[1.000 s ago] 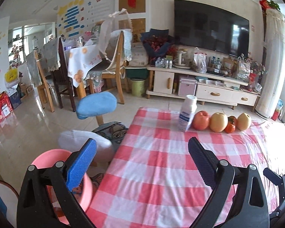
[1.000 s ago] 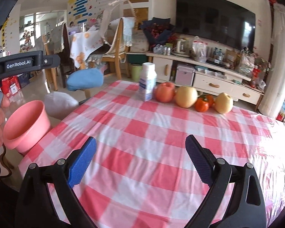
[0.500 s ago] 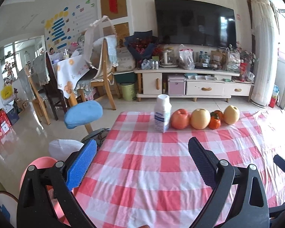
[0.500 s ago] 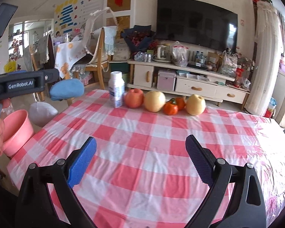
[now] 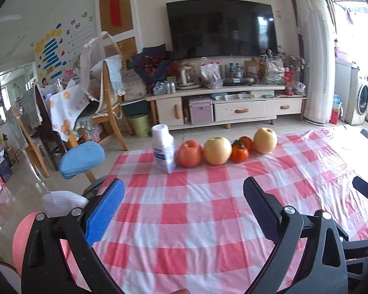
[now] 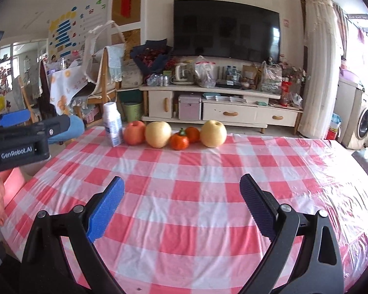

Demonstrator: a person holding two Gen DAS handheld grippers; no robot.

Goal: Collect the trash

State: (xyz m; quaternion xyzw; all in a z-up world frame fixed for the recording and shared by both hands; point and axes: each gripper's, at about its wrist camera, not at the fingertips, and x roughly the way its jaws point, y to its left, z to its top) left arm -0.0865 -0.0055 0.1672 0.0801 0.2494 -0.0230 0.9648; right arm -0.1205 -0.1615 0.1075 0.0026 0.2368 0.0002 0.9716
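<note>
A white milk carton [image 5: 163,150] stands upright at the far side of the red-checked table [image 5: 196,215], left of the fruit; it also shows in the right wrist view [image 6: 112,125]. My left gripper [image 5: 184,208] is open and empty over the near half of the table. My right gripper [image 6: 181,205] is open and empty, also well short of the carton. A pink bin [image 5: 22,235] sits low beside the table's left edge, partly hidden by my left gripper.
A red apple [image 5: 190,153], two yellow pears [image 5: 217,150], a persimmon and a tangerine [image 5: 240,153] stand in a row right of the carton. A blue stool [image 5: 79,159] and chairs stand left of the table. The left gripper's body [image 6: 19,142] shows at the right view's left edge.
Both views have swung right and levelled toward the TV wall. The carton and fruit now sit more centred. Both grippers stay open.
</note>
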